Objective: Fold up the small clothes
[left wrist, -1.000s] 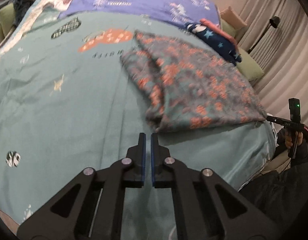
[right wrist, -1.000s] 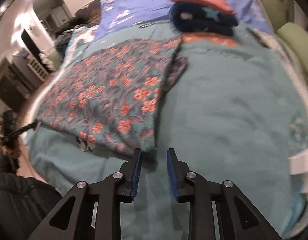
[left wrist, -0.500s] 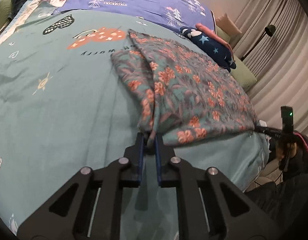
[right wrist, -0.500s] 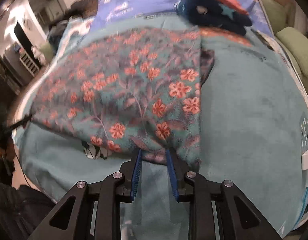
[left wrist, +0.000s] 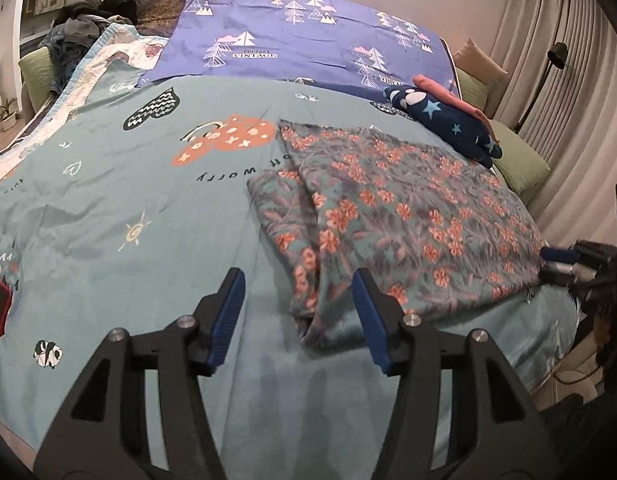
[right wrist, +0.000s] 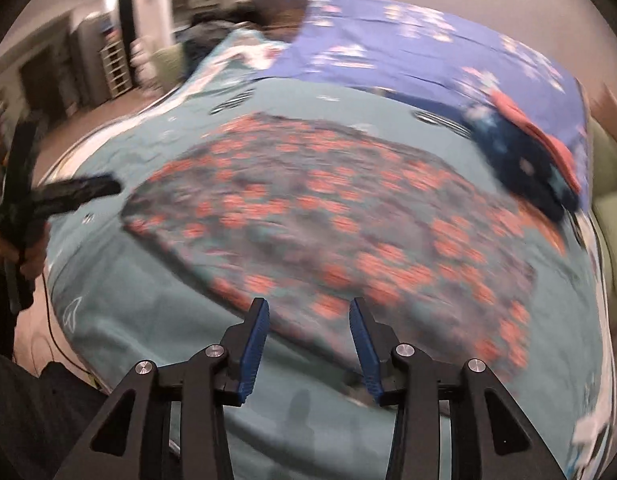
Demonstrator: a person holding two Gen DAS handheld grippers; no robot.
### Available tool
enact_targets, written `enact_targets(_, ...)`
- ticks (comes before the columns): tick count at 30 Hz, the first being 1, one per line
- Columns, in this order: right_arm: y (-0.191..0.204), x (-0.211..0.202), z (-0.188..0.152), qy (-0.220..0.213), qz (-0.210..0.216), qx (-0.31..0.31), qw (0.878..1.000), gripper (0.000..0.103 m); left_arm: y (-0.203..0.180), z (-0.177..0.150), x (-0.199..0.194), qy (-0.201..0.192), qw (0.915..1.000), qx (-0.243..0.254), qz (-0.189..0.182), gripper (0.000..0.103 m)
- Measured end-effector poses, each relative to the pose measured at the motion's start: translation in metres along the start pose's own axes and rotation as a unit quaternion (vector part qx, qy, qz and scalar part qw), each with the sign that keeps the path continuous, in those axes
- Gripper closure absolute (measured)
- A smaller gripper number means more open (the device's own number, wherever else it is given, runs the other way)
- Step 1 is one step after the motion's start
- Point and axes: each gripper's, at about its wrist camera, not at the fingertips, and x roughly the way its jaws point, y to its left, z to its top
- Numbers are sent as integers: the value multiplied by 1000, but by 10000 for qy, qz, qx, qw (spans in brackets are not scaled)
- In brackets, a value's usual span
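On teal bedsheet point(left wrist: 108, 208), flat rectangular floral garment point(left wrist: 408, 216)

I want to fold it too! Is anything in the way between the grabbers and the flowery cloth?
Nothing visible is. The left hand-held gripper hangs open at the floral garment's near corner, and the right hand-held gripper is open at its near edge, with only teal bedsheet below.

Garment point(left wrist: 408, 216): we see it lying flat on the bed point(left wrist: 128, 208), at 1 o'clock in the left wrist view.
Folded pile point(left wrist: 444, 120): on the bed behind the garment, at 2 o'clock, apart from it.
Far sheet point(left wrist: 300, 36): we find it at 12 o'clock, behind everything.
Left hand-held gripper point(left wrist: 296, 312): over the bed, before the garment's near corner.
Right hand-held gripper point(right wrist: 308, 344): before the garment's near edge.
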Motion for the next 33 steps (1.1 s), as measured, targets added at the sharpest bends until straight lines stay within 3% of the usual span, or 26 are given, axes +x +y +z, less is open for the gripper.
enact_targets(7, 75, 24, 11, -275, -125, -912, 9954, 56, 6, 1, 4, 10, 9999, -35, 112, 42)
enact_targets(12, 108, 39, 21, -374, -204, -1248, 9913, 52, 19, 0, 5, 20, 9998, -161, 113, 41)
enact_targets(21, 153, 63, 38, -588, -347, -1597, 9848, 50, 74, 0, 12, 51, 9944, -1051, -55, 36)
enact_targets(28, 189, 103, 45, -633, -1292, -2086, 9674, 50, 102, 8, 12, -114, 9905, -1354, -208, 36)
enact_targets(33, 199, 118, 56, -817, -1630, -2024, 9622, 50, 110, 25, 33, 72, 9863, -1450, -787, 36)
